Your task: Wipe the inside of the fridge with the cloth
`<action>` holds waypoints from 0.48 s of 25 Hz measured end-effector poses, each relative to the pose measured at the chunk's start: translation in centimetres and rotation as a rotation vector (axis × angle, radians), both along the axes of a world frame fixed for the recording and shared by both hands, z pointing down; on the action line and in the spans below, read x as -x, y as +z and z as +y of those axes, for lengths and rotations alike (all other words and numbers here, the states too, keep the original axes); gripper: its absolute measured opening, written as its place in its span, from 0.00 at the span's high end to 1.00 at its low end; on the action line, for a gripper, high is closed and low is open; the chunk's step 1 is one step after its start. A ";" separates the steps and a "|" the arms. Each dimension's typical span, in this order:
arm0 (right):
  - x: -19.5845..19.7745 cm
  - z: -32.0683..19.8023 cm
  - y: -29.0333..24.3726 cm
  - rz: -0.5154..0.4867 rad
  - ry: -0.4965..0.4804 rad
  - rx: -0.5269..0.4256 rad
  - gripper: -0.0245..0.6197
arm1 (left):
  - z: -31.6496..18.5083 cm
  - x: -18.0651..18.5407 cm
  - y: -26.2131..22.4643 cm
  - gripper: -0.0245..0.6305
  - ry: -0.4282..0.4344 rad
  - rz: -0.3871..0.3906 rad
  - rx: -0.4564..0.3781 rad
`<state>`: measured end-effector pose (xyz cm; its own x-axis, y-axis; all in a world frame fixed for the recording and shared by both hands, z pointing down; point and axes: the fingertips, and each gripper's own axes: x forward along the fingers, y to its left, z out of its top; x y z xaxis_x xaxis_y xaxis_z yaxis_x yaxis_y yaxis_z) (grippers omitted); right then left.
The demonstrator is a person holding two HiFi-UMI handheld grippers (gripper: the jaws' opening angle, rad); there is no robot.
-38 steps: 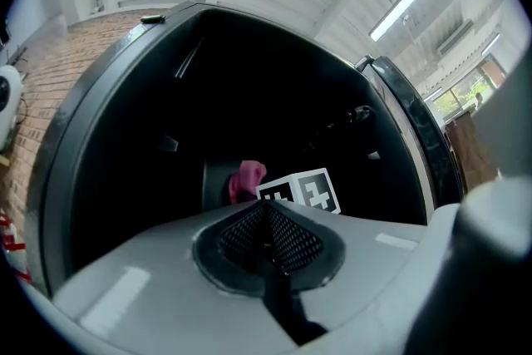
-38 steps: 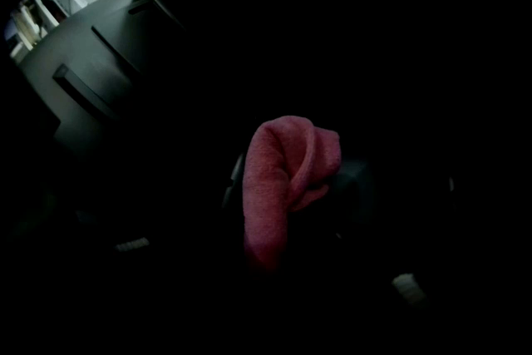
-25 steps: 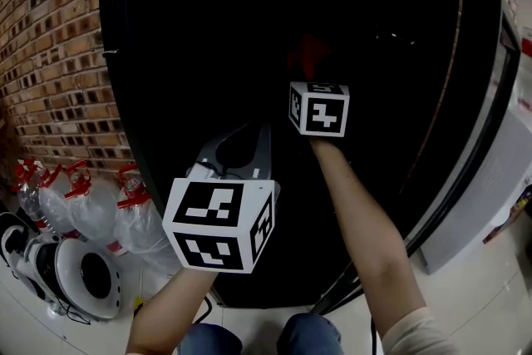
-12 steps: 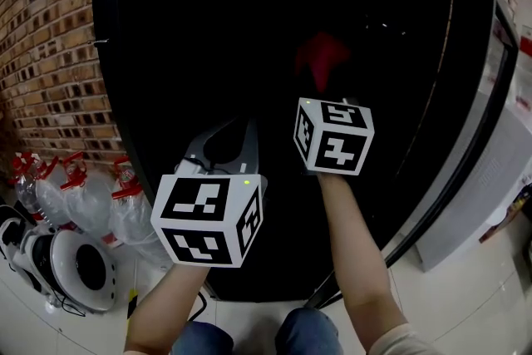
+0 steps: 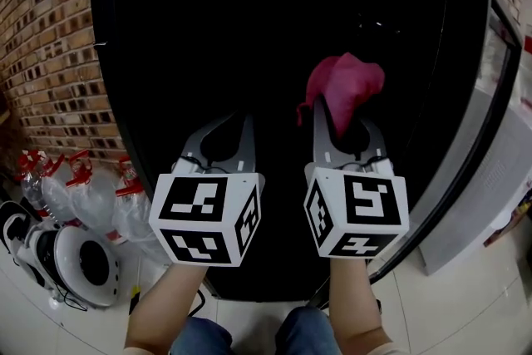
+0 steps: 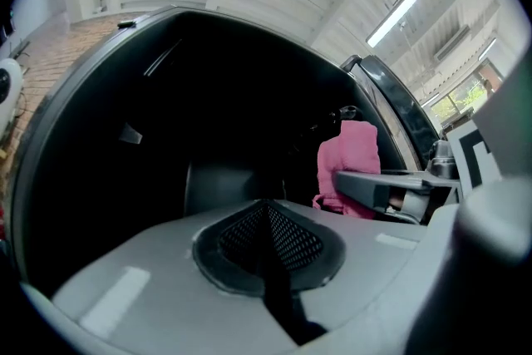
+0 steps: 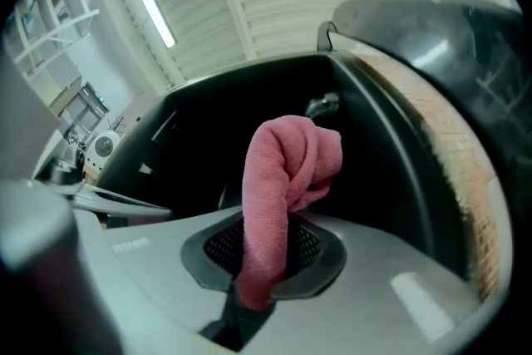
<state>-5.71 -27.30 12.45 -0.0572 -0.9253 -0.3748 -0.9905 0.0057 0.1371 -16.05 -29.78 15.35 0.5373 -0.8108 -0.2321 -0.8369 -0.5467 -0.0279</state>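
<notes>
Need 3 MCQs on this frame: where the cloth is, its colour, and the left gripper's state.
1. Where is the cloth?
A) on the floor
B) in the right gripper
C) over the fridge door

2. What colour is the cloth?
A) pink
B) blue
C) white

3. What state is the left gripper in?
A) open wide
B) shut on a bottle
C) shut, empty

Answers:
1. B, the cloth is pinched between the right gripper's jaws.
2. A, it shows pink in all three views.
3. C, its jaws meet with nothing between them.

One fridge [image 5: 166,46], one cloth [image 5: 342,89], two grippers [image 5: 239,122] [image 5: 341,119]
</notes>
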 end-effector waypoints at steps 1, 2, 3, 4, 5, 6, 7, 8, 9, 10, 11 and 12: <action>0.1 0.3 0.0 0.011 0.004 -0.008 0.88 | 0.0 -0.1 0.1 0.94 -0.004 -0.005 0.001; 0.3 0.4 -0.1 0.017 -0.003 -0.011 0.88 | 0.1 -0.1 0.1 0.94 -0.010 -0.009 0.002; 0.7 0.5 -0.1 0.015 -0.024 -0.012 0.88 | 0.1 0.1 0.2 0.94 -0.015 -0.013 0.004; 1.3 0.9 -0.2 0.010 -0.057 -0.016 0.88 | 0.4 0.3 0.2 0.94 -0.019 -0.018 0.005; 2.0 1.5 -0.2 0.007 -0.095 -0.026 0.88 | 0.9 0.7 0.3 0.94 -0.021 -0.022 0.004; 2.9 2.5 -0.2 0.010 -0.132 -0.040 0.88 | 1.6 1.1 0.3 0.94 -0.020 -0.026 0.000; 4.0 3.5 -0.3 0.019 -0.168 -0.057 0.88 | 2.4 1.8 0.3 0.94 -0.022 -0.029 -0.006; 5.1 4.3 -0.3 0.030 -0.209 -0.070 0.88 | 3.0 2.6 0.1 0.94 -0.029 -0.030 -0.012; 6.4 4.7 -0.3 0.039 -0.255 -0.077 0.87 | 3.6 3.6 0.0 0.94 -0.041 -0.029 -0.012; 7.7 4.9 -0.1 0.045 -0.303 -0.077 0.87 | 3.9 4.6 0.0 0.94 -0.059 -0.026 -0.008; 9.0 4.8 0.2 0.052 -0.346 -0.071 0.87 | 4.2 5.7 0.1 0.94 -0.080 -0.026 -0.002; 10.2 4.6 0.6 0.061 -0.380 -0.064 0.87 | 4.4 6.7 0.3 0.94 -0.103 -0.029 0.004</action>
